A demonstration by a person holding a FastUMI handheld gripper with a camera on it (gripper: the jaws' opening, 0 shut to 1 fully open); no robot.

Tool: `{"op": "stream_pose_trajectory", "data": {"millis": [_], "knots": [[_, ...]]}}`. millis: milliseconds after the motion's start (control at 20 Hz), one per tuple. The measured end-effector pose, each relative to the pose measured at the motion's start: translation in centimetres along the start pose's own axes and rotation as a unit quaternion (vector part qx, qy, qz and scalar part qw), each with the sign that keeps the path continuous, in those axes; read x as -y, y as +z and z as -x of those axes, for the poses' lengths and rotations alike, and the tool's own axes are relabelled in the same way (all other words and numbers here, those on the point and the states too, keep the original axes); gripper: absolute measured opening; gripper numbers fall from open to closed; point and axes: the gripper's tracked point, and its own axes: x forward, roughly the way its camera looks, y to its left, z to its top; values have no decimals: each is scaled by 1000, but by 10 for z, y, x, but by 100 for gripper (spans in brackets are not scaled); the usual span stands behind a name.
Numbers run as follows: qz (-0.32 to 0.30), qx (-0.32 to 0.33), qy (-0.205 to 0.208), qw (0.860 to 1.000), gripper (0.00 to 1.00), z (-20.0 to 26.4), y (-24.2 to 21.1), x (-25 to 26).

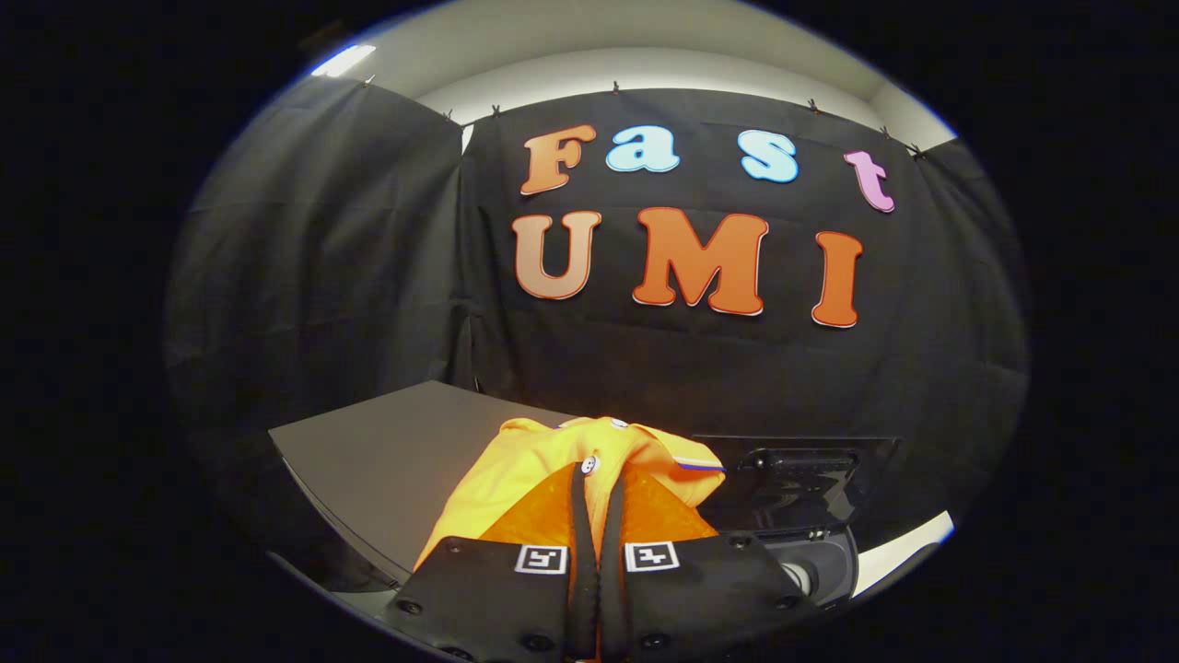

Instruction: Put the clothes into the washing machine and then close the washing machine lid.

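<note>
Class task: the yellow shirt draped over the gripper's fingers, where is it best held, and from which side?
Grip the buttoned fold where the hand-held gripper is already closed on the shirt. Come from above: the cloth hangs loose both sides of the fingers, so a top pinch lifts it whole.

The scene is dim overall, lit from above: a bright ceiling light [343, 60] glows at the upper left, and a pale band of ceiling [645, 69] above the black cloth wall [322, 258] is the brightest area. The cloth soaks up light and shows only faint folds. The orange-yellow garment [553, 465], pinched between the two fingers of the claw [597, 479], is well lit and sharp, its colour strongly saturated. The grey lid [387, 451] takes a soft, even sheen without glare. Fisheye distortion bends straight lines near the rim, and detail softens and darkens toward the edges.
</note>
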Motion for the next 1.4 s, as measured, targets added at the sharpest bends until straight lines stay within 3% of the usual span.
{"op": "stream_pose_trajectory", "data": {"millis": [300, 800, 1400], "knots": [[-39, 20, -17, 999, 9, 8, 4, 86], [-58, -20, -33, 998, 9, 4, -53, 211], [-107, -143, 5, 984, 9, -32, -191, 245]]}}
